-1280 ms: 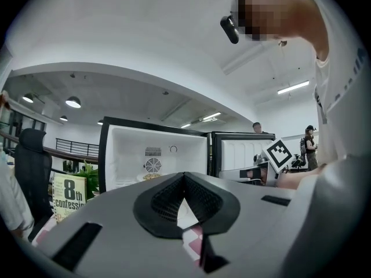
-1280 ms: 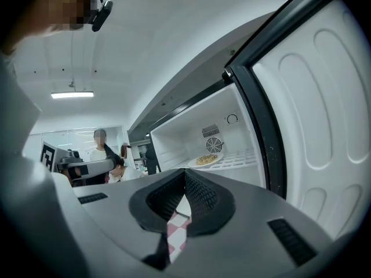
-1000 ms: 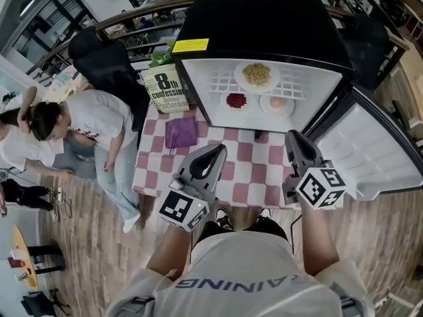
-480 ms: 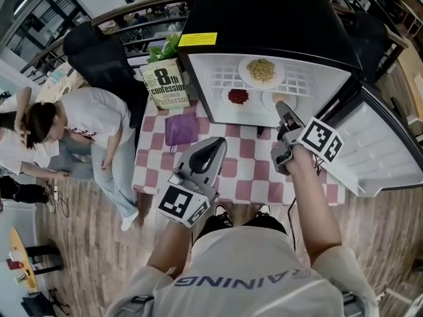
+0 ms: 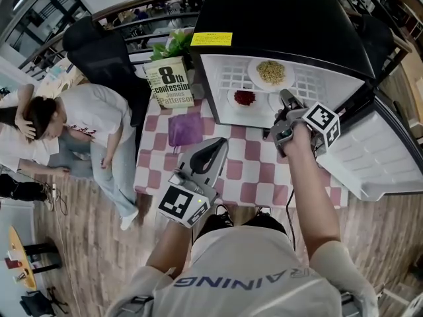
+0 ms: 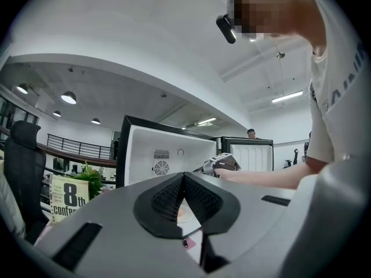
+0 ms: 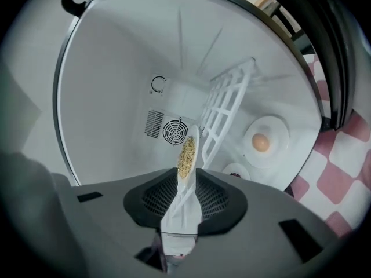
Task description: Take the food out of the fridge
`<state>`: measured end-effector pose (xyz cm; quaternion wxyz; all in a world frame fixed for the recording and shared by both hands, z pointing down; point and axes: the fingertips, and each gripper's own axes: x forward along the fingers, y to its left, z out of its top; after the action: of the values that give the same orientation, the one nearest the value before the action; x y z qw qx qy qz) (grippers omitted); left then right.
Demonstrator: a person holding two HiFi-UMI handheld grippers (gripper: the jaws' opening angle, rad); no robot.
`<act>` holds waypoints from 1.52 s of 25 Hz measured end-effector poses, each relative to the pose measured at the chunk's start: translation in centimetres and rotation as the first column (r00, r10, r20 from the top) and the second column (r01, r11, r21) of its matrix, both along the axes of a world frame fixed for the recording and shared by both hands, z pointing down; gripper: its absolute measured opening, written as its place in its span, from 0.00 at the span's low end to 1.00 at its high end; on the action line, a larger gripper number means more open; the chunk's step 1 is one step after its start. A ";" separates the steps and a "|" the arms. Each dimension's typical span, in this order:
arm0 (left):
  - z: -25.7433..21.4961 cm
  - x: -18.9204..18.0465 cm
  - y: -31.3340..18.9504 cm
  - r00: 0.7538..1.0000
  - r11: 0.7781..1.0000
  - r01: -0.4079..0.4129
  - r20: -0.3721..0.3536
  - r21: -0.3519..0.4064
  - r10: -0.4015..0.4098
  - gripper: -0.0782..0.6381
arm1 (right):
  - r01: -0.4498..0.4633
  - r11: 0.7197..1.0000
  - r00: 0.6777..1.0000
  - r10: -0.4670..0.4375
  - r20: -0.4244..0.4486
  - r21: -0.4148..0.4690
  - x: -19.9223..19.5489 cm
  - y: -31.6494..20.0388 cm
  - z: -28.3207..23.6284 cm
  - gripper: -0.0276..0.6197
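Observation:
The black mini fridge (image 5: 277,18) stands open on the checked table (image 5: 258,174). A plate of noodles (image 5: 271,72) sits on its wire shelf. Below it are a plate of red food (image 5: 244,98) and an egg plate (image 7: 264,142). My right gripper (image 5: 285,99) is rolled on its side at the fridge mouth, by the lower plates. Its jaws have just been opening and now stand apart. In the right gripper view the noodle plate (image 7: 185,152) and the shelf edge line up with the gap of the right gripper (image 7: 185,175), with no pad pressing on them. My left gripper (image 5: 217,145) hovers level over the table's front, shut and empty.
The fridge door (image 5: 390,157) swings out to the right. A book (image 5: 168,83) and a green plant (image 5: 175,45) stand at the table's back left, and a purple pouch (image 5: 182,129) lies beside them. A seated person (image 5: 79,124) and a black chair (image 5: 106,51) are at the left.
My right gripper has travelled from the table's front edge up to the fridge opening, rolled onto its side, and its jaws have parted. The left gripper has shifted only slightly.

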<state>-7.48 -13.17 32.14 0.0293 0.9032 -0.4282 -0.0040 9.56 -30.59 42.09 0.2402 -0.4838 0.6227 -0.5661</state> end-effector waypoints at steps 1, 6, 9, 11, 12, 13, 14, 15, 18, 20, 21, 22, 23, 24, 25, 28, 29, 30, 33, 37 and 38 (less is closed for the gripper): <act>0.1 -0.3 -0.1 1.000 1.000 0.001 -0.002 -0.001 -0.001 0.12 | -0.008 1.000 1.000 0.008 0.011 -0.009 0.0 -0.2 0.1 0.19; 0.2 -1.1 -0.6 1.000 1.000 -0.002 -0.012 -0.007 0.002 0.12 | -0.044 0.998 0.998 0.046 0.052 -0.051 -0.2 -0.8 0.9 0.19; 0.3 -1.4 -0.8 1.000 1.000 -0.005 -0.018 -0.006 0.005 0.12 | -0.060 0.997 0.996 0.064 0.069 -0.054 -0.2 -0.9 1.0 0.19; 0.5 -1.3 -0.8 1.000 1.000 -0.010 -0.022 -0.007 0.010 0.12 | -0.067 0.996 0.994 0.071 0.087 -0.055 -0.2 -0.9 1.0 0.19; 0.5 -1.3 -0.8 1.000 1.000 -0.013 -0.023 -0.008 0.013 0.12 | -0.070 0.996 0.993 0.075 0.095 -0.056 -0.1 -0.9 1.0 0.19; 0.5 -1.2 -0.8 1.000 1.000 -0.016 -0.024 -0.008 0.016 0.12 | -0.072 0.996 0.992 0.077 0.099 -0.058 -0.1 -0.9 1.0 0.19; 0.5 -1.2 -0.8 1.000 1.000 -0.018 -0.025 -0.008 0.018 0.12 | -0.073 0.996 0.992 0.079 0.103 -0.058 -0.1 -0.9 1.0 0.19; 0.5 -1.2 -0.7 0.999 1.000 -0.019 -0.026 -0.008 0.018 0.12 | -0.073 0.996 0.991 0.079 0.106 -0.057 -0.1 -0.9 0.9 0.19; 0.4 -1.4 -0.7 0.999 1.000 -0.018 -0.027 -0.006 0.017 0.12 | -0.072 0.996 0.990 0.078 0.114 -0.053 -0.4 -1.1 0.6 0.19; 0.3 -1.7 -0.6 0.999 1.000 -0.013 -0.029 -0.006 0.013 0.12 | -0.076 0.996 0.988 0.083 0.127 -0.054 -0.5 -1.3 0.4 0.19; 0.3 -1.8 -0.6 0.999 1.000 -0.010 -0.031 -0.007 0.010 0.12 | -0.080 0.995 0.987 0.087 0.132 -0.056 -0.5 -1.4 0.4 0.19; 0.3 -2.0 -0.5 0.999 1.000 -0.007 -0.034 -0.007 0.007 0.12 | -0.084 0.995 0.987 0.092 0.135 -0.060 -0.5 -1.5 0.4 0.19; 0.2 -2.1 -0.5 0.999 1.000 -0.004 -0.036 -0.007 0.004 0.12 | -0.088 0.994 0.986 0.097 0.137 -0.066 -0.5 -1.6 0.5 0.19; 0.2 -2.2 -0.6 0.999 1.000 -0.001 -0.038 -0.006 0.001 0.12 | -0.092 0.993 0.985 0.102 0.140 -0.075 -0.5 -1.6 0.6 0.19; 0.2 -2.4 -0.6 0.999 1.000 0.001 -0.039 -0.006 -0.002 0.12 | -0.096 0.992 0.984 0.108 0.142 -0.084 -0.4 -1.6 0.8 0.18; 0.3 -2.5 -0.5 0.999 1.000 0.004 -0.040 -0.009 -0.005 0.12 | -0.108 0.988 0.983 0.122 0.138 -0.107 -0.2 -1.4 1.3 0.10; 0.3 -2.5 -0.5 0.999 1.000 0.005 -0.040 -0.010 -0.005 0.12 | -0.110 0.988 0.983 0.124 0.138 -0.107 -0.2 -1.3 1.4 0.10; 0.3 -2.5 -0.5 0.999 1.000 0.005 -0.040 -0.010 -0.005 0.12 | -0.110 0.989 0.982 0.124 0.141 -0.104 -0.1 -1.2 1.5 0.09; 0.4 -2.3 -0.5 0.999 1.000 0.000 -0.044 -0.010 0.000 0.12 | -0.104 0.991 0.982 0.117 0.147 -0.089 0.0 -0.7 1.4 0.09; 0.5 -1.9 -0.5 0.999 1.000 -0.009 -0.043 -0.011 0.008 0.12 | -0.094 0.992 0.983 0.105 0.148 -0.080 0.3 0.4 1.2 0.09; 0.4 -1.8 -0.5 0.999 1.000 -0.010 -0.044 -0.012 0.010 0.12 | -0.093 0.992 0.983 0.104 0.150 -0.081 0.4 0.7 1.3 0.09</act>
<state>-9.28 -13.70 32.59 0.0441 0.9048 -0.4229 -0.0210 9.96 -29.94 43.35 0.2971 -0.4776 0.5562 -0.6118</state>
